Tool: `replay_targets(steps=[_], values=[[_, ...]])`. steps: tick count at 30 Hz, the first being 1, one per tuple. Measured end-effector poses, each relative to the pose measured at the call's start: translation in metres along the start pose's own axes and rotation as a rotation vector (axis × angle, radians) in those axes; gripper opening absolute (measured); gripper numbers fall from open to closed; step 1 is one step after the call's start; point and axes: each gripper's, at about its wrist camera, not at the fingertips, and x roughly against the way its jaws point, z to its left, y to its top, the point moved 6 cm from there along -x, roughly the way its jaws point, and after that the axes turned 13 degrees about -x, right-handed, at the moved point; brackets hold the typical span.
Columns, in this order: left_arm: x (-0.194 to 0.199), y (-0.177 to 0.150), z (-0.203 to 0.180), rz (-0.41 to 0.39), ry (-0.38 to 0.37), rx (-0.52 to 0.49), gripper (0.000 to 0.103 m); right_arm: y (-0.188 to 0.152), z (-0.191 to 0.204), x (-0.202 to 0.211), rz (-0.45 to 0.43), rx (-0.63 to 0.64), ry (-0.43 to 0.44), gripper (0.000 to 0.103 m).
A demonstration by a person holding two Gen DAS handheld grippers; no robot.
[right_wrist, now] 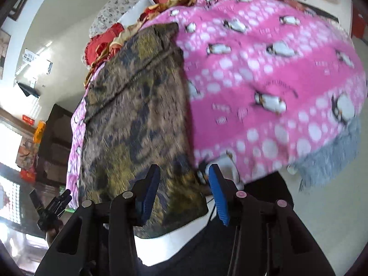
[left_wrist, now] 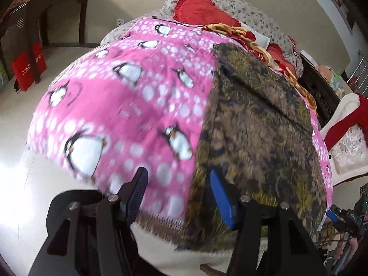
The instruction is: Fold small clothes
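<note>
Camouflage-patterned garment [left_wrist: 253, 124], in brown, olive and dark blue, lying flat and lengthwise on the pink penguin-print blanket [left_wrist: 138, 96] that covers the bed; its near hem hangs slightly over the blanket's front edge. Left tool [left_wrist: 178, 197], tilted steeply downward, above the blanket's near edge at the garment's left border, its blue-padded jaws apart with nothing between them. Right tool [right_wrist: 184, 195], likewise tilted downward, at the garment's near right corner; its jaws stand apart, narrower than the left pair, and no cloth is pinched between the pads. Beyond the garment's far end: a red-and-gold patterned cloth [left_wrist: 232, 33], red pillows [left_wrist: 202, 9] and floral bedding [left_wrist: 253, 13]. Left of the garment, off the bed: a dark desk [left_wrist: 57, 11] with a red paper bag [left_wrist: 28, 69] on the floor beside it. Both views are motion-blurred.
</note>
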Motion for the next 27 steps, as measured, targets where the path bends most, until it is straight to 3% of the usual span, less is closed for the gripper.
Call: replay_targets(steps=[14,16,17,19,23,26,27], values=[[-0.005,-0.020,-0.004,0.040,0.047,-0.034,0.059,-0.018,-0.006,-0.028,0.031,0.020,0.038,0.014],[0.001,-0.020,-0.010,0.051,0.033,-0.029,0.058,-0.017,-0.007,-0.031,0.034,0.003,0.041,0.014],[0.010,-0.018,-0.018,0.023,-0.008,-0.023,0.059,-0.018,-0.006,-0.030,0.029,0.004,0.038,0.014],[0.016,-0.017,-0.032,-0.004,-0.010,-0.081,0.060,-0.019,-0.004,-0.026,0.020,0.007,0.040,0.012],[-0.015,-0.026,-0.046,0.098,0.023,-0.174,0.059,-0.020,-0.008,-0.026,0.014,-0.016,0.059,0.011],[-0.019,-0.029,-0.045,0.096,0.037,-0.169,0.055,-0.019,-0.009,-0.027,0.012,-0.025,0.066,0.011],[-0.020,-0.029,-0.046,0.101,0.035,-0.182,0.050,-0.020,-0.009,-0.027,0.012,-0.025,0.070,0.011]])
